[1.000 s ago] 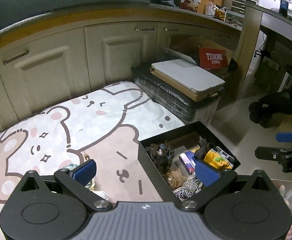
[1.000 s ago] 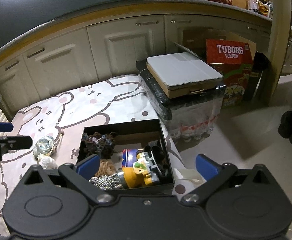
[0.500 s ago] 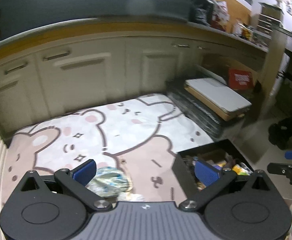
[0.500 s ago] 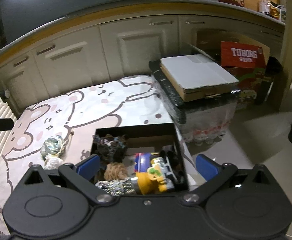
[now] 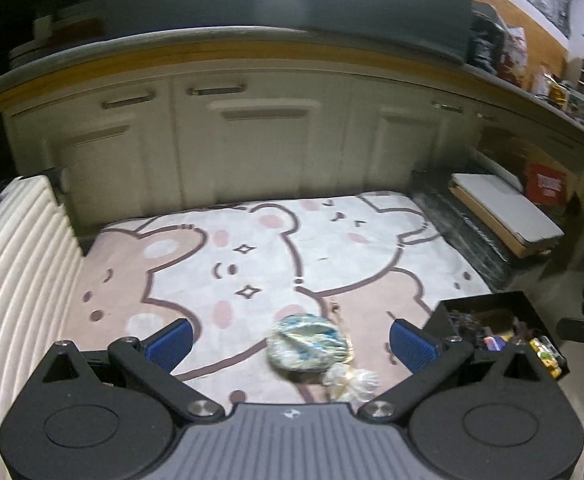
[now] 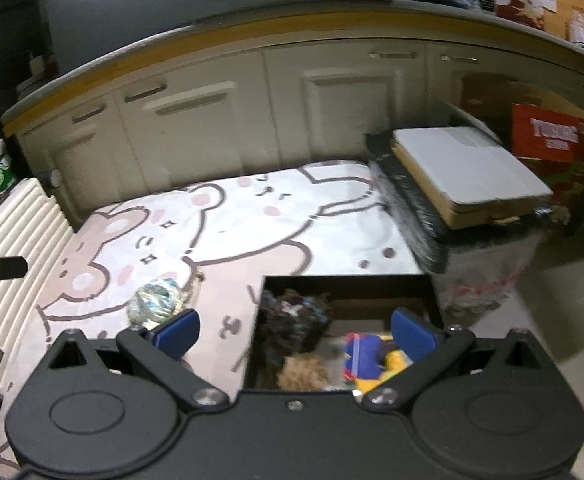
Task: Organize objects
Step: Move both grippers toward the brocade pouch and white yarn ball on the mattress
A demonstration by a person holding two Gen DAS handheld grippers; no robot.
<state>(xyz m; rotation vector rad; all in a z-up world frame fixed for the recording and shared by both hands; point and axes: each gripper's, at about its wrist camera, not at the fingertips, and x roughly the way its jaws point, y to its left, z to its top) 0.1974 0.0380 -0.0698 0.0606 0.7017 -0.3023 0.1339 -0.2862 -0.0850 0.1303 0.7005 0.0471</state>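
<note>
A crumpled blue-green and white ball [image 5: 307, 342] lies on the bear-print mat [image 5: 271, 248], with a small whitish wad [image 5: 350, 380] beside it. My left gripper [image 5: 292, 346] is open and empty, the ball between its blue pads. A black box [image 6: 348, 292] full of toys stands at the mat's right edge; it also shows in the left wrist view [image 5: 492, 312]. My right gripper [image 6: 294, 332] is open and empty above the box. The ball [image 6: 155, 300] sits left of the box.
Cream cabinets [image 5: 251, 140] run along the back. A white ribbed suitcase [image 5: 15, 272] borders the mat's left. A wrapped stack with a flat white carton [image 6: 468, 168] and a red Tuborg box [image 6: 548, 132] stands at the right.
My left gripper has swung left from the black box to the ball, which now lies between its pads. My right gripper has moved closer over the box.
</note>
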